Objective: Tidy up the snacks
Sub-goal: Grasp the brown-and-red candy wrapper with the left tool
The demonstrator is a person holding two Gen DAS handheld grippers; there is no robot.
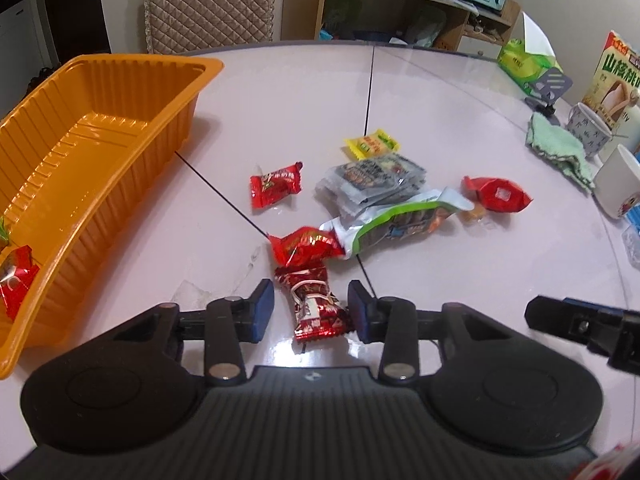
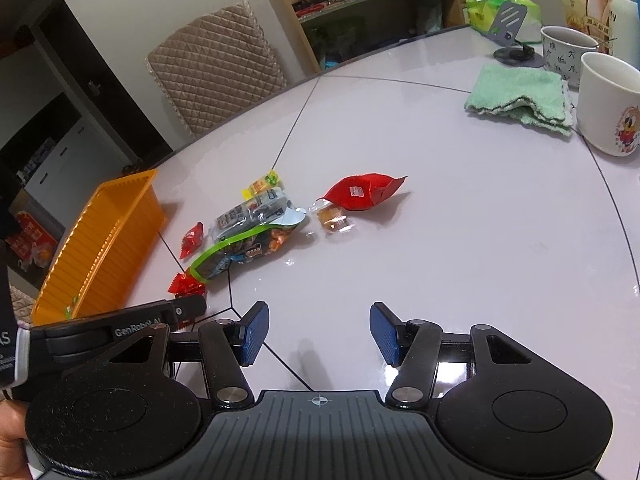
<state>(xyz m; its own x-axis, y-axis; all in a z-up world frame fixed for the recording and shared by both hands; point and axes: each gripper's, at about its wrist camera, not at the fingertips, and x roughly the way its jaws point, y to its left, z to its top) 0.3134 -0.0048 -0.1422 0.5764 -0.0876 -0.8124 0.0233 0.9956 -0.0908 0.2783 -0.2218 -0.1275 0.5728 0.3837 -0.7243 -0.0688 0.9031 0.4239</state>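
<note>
Two blue pads of the left claw (image 1: 311, 312) sit close around a red candy (image 1: 316, 307), ready to squeeze it for the orange tray (image 1: 100, 152) at upper left.

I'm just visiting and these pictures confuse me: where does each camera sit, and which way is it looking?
Left wrist: on the left claw, looking down at a dark red candy between its fingers.
Right wrist: on the right claw, over bare table; a hand shows at the edge.
Shared: orange tray, snack pile.
</note>
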